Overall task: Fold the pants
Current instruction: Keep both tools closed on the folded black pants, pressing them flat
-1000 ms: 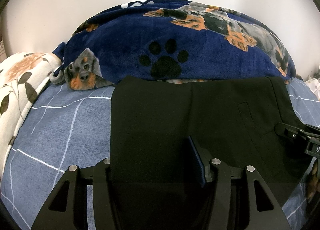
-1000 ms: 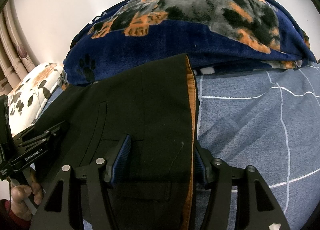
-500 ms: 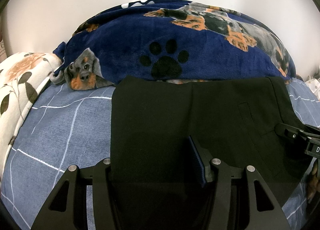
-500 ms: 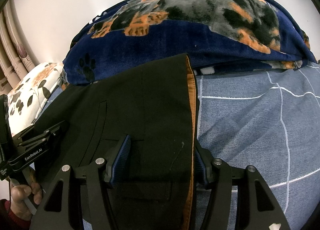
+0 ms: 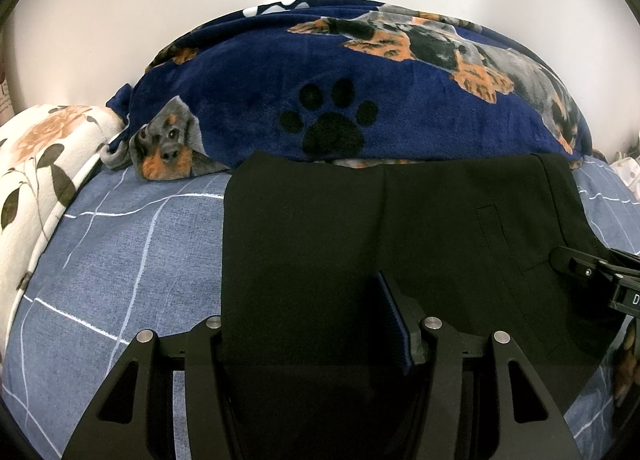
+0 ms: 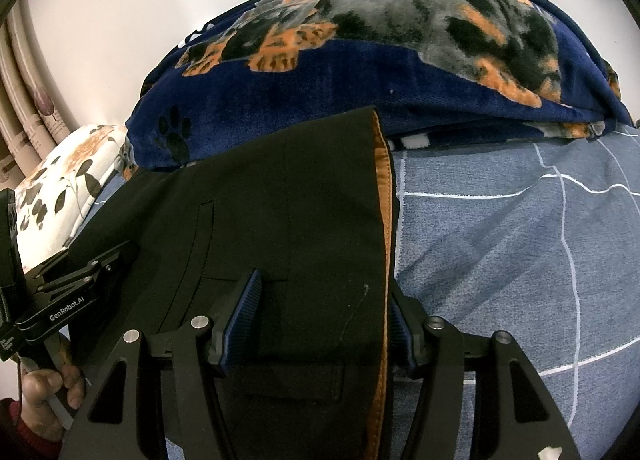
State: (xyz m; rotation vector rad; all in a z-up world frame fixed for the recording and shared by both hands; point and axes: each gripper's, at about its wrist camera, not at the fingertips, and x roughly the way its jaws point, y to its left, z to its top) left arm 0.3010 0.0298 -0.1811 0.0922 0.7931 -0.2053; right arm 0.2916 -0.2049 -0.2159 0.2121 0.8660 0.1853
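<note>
Black pants (image 5: 360, 219) lie folded flat on the blue checked bed sheet (image 5: 120, 260), far edge against a blanket. My left gripper (image 5: 316, 300) holds their near left part: the cloth fills the gap, hides the left finger and meets the blue right pad (image 5: 394, 316). My right gripper (image 6: 324, 300) holds the near right part (image 6: 288, 199), where an orange lining (image 6: 386, 199) runs along the edge. Its left pad (image 6: 244, 312) presses the cloth; the edge covers part of the right finger. Each gripper's black body shows at the other view's side.
A navy dog-print blanket (image 5: 360, 99) is heaped against the white wall behind the pants. A floral pillow (image 5: 40, 163) lies at the left, with a curtain (image 6: 28, 119) beyond it. Bare sheet (image 6: 500, 240) stretches to the right. A hand (image 6: 44, 384) holds the left gripper's handle.
</note>
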